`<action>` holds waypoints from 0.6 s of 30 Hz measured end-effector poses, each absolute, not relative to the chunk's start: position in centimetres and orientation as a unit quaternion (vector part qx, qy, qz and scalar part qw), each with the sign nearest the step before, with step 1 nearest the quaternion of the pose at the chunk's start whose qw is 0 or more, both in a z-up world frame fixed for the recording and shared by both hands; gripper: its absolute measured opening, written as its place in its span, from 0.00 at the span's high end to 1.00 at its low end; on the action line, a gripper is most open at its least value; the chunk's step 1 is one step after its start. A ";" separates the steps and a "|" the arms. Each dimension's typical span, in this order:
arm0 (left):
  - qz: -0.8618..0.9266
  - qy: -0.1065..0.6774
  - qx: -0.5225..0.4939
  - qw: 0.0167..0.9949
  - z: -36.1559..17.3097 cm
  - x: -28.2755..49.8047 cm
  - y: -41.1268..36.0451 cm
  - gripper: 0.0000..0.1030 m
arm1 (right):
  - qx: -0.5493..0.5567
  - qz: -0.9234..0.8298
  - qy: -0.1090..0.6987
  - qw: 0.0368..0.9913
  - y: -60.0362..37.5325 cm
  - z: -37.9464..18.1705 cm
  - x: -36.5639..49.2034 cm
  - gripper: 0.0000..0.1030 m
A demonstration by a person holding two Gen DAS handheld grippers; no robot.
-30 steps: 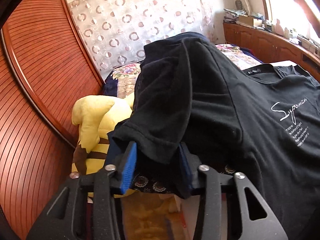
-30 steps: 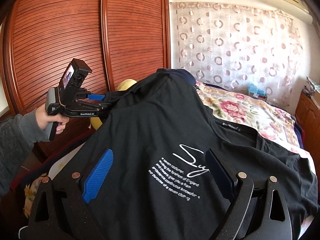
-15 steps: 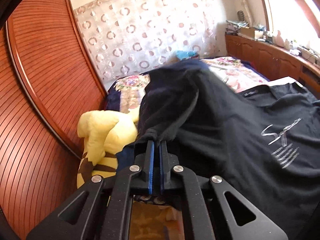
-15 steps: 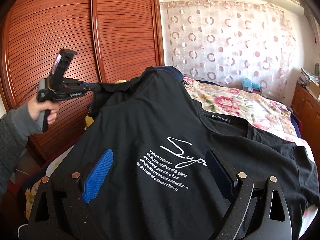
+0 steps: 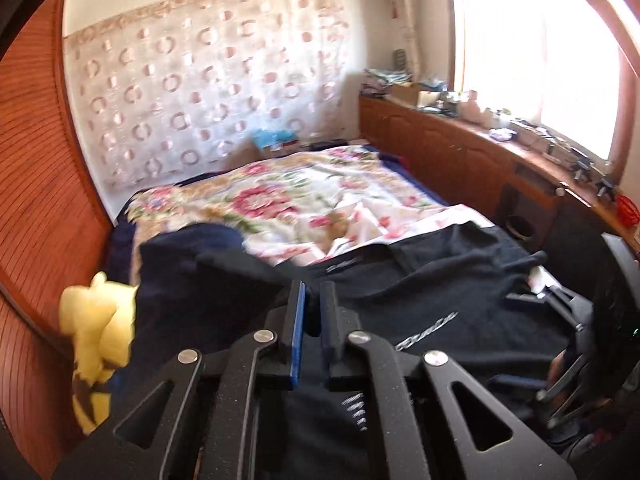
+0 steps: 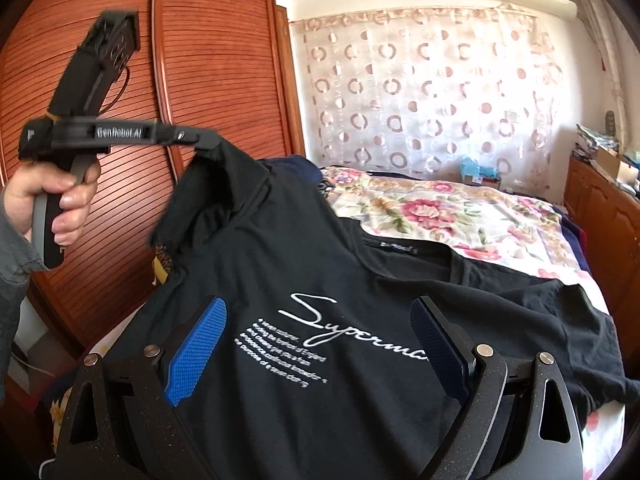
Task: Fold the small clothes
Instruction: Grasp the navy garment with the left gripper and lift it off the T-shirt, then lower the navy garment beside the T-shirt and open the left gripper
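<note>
A black T-shirt (image 6: 360,280) with white script print lies spread on the bed, also seen as the T-shirt (image 5: 440,300) in the left wrist view. My left gripper (image 6: 208,146) is raised high at the left, and the shirt's sleeve hangs from its tip. In its own view the left gripper (image 5: 313,304) shows a narrow gap with dark cloth between the pads, and its jaws are opening slightly. My right gripper (image 6: 318,308) stands wide open low over the printed chest, with nothing pinched between its blue pads (image 6: 196,352).
A person's hand (image 6: 60,200) holds the left gripper's handle. A reddish slatted wardrobe (image 6: 200,80) stands at the left. A yellow plush toy (image 5: 96,328) lies by the bed's left edge. The floral bedspread (image 5: 300,200) stretches behind the shirt, and a wooden cabinet (image 5: 460,148) runs under the window.
The left gripper closed on the sleeve, then rose and swung it up over the shirt. The right gripper stayed open in about the same place.
</note>
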State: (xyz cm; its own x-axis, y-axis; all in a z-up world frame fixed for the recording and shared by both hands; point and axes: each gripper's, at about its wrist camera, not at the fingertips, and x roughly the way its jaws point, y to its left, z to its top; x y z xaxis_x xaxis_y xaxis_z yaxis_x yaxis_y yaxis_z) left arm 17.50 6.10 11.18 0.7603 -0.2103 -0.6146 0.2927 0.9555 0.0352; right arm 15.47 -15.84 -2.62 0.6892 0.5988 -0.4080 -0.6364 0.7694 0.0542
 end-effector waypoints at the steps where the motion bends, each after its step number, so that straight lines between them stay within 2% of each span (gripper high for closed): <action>1: -0.135 0.317 0.066 0.937 11.2 17.6 5.9 0.80 | -0.046 0.335 0.207 0.918 -15.8 -2.8 15.4 0.09; 2: -0.134 0.315 0.067 0.937 11.3 17.6 5.6 0.75 | -0.047 0.332 0.208 0.919 -15.8 -3.0 15.3 0.09; 5: -0.140 0.312 0.061 0.938 11.0 17.3 5.7 0.70 | -0.048 0.326 0.213 0.920 -15.7 -3.4 15.2 0.09; 10: -0.120 0.325 0.068 0.935 9.0 16.8 6.7 0.68 | -0.042 0.320 0.219 0.921 -15.3 -3.6 15.1 0.09; 12: -0.114 0.332 0.061 0.934 7.9 16.2 7.5 0.62 | -0.043 0.319 0.224 0.920 -14.8 -3.9 15.1 0.09; 18: -0.099 0.357 0.042 0.928 2.9 14.0 9.2 0.61 | -0.053 0.323 0.241 0.914 -14.3 -4.7 15.9 0.09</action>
State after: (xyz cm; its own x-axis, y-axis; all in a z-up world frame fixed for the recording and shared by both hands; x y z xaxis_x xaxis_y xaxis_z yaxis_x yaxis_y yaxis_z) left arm 14.00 9.20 2.90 0.7259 -0.1537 -0.6704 0.2129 0.9771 0.0066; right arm 15.87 -14.34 -4.66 0.6754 0.5642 -0.4748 -0.6155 0.7860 0.0582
